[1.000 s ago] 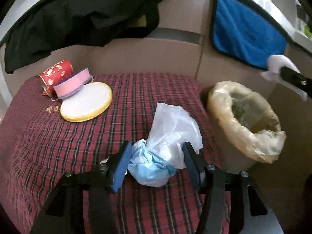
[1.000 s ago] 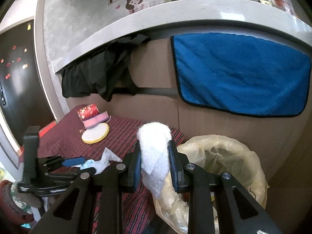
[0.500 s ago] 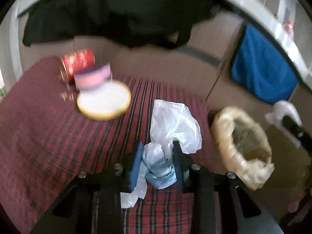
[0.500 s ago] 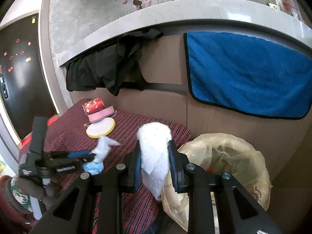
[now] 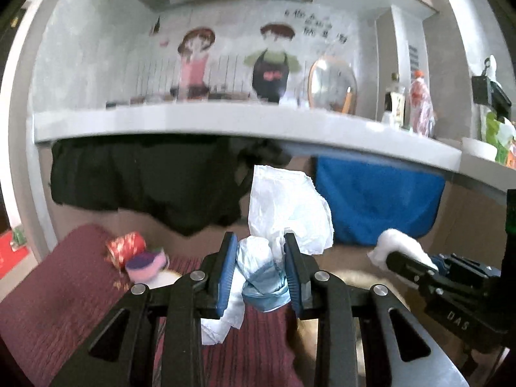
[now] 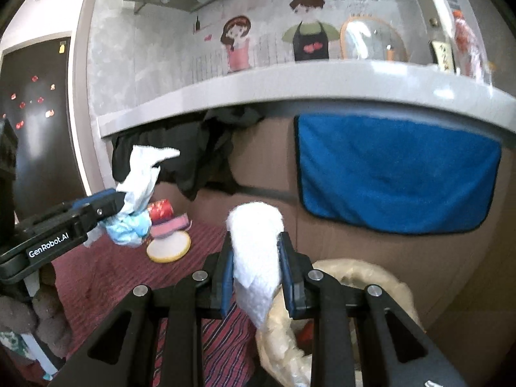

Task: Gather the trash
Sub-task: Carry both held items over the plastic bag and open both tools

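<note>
Nearest the left camera, the left tongs (image 5: 259,269) clamp a blue-and-white plastic wad (image 5: 277,235), lifted clear above the plaid cloth (image 5: 64,306). Rightward, the right tongs (image 6: 256,272) pinch white tissue (image 6: 256,242) over the lined bin's rim (image 6: 371,274).

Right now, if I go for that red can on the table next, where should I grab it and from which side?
Probably across its round body, coming from above. The red can lies on its side on the table, so the curved wall faces up. A pink tape roll rests against its front and the wall stands behind, which leaves the top clearest.
</note>
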Demonstrator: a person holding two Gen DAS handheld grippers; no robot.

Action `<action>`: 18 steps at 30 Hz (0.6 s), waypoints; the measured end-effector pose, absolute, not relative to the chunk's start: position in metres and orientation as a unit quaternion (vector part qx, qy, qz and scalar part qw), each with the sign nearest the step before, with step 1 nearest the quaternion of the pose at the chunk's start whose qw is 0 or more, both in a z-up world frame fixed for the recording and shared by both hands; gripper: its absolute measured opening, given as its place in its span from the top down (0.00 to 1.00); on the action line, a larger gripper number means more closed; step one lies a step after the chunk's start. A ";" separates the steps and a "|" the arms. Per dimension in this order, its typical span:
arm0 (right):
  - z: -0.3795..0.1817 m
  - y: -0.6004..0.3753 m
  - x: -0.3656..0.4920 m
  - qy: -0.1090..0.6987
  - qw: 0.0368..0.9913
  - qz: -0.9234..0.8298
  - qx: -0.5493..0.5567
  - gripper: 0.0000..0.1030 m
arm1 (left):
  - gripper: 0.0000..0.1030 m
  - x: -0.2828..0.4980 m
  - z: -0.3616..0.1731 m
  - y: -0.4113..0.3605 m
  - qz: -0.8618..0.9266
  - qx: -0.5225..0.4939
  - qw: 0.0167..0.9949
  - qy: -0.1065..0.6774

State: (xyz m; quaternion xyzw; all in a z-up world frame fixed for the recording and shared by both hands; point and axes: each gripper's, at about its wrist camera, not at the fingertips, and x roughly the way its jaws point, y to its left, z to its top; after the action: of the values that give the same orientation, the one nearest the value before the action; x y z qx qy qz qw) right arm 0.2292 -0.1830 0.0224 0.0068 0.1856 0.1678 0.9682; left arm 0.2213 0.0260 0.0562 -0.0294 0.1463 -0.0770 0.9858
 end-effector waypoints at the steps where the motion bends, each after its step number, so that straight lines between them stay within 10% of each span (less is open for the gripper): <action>1: 0.026 -0.187 0.228 0.180 0.970 0.164 0.007 0.78 | 0.71 0.220 0.059 0.020 -0.078 -0.031 0.986 0.141; 18: 0.018 -0.268 0.223 0.163 0.981 0.099 0.024 0.78 | 0.71 0.239 0.021 -0.074 -0.148 -0.030 0.971 0.188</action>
State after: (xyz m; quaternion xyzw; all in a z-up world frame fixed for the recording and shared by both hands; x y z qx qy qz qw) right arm 0.2233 -0.2681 0.0176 0.0243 0.1632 0.0988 0.9813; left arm 0.2387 -0.0741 0.0208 -0.0301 0.1878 -0.1479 0.9705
